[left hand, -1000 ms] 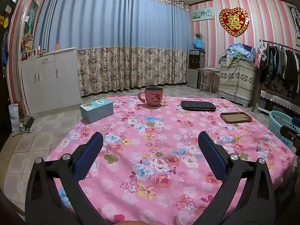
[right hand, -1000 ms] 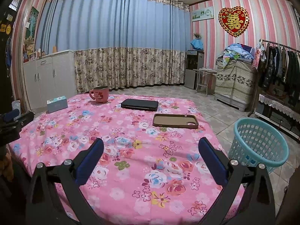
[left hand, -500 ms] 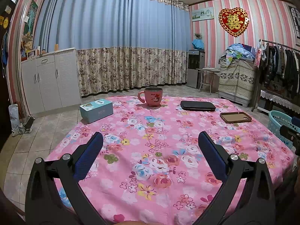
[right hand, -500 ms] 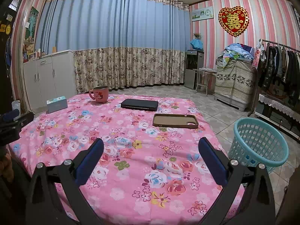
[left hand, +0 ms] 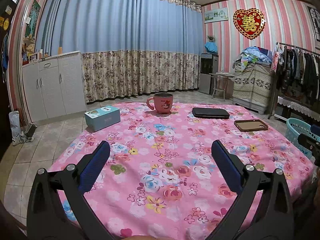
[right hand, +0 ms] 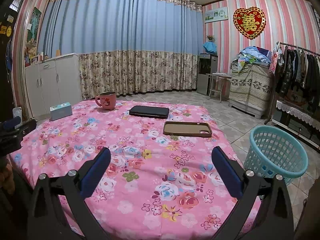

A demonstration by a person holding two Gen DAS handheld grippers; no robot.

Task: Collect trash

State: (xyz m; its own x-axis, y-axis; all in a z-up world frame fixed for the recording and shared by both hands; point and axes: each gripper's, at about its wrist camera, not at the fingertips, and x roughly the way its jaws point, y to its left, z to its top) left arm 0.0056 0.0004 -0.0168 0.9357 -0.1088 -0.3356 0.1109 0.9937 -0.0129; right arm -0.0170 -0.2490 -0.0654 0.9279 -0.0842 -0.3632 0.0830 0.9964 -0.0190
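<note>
Pink flowered cloth (left hand: 160,172) covers the whole table, and both sets of tongs hang over its near edge. Left tongs (left hand: 160,147) are spread wide, nothing between the blue pads (left hand: 94,170). Right tongs (right hand: 161,153) are released as well, equally empty.

Containers first: the pale blue mesh basket (right hand: 276,152) stands on the tiled floor just beside the table's right edge, to the right of the right tongs, and what shows of its inside looks bare. The pink mug (left hand: 162,105) sits at the far side of the table; its contents I cannot tell from here.

Also on the cloth: 1 light blue box (left hand: 102,117) at the far left, 1 flat black case (right hand: 149,112) next to the mug, and 1 brown phone case (right hand: 187,129) nearer the right tongs. All 3 lie well ahead of both tongs, none touched.
</note>
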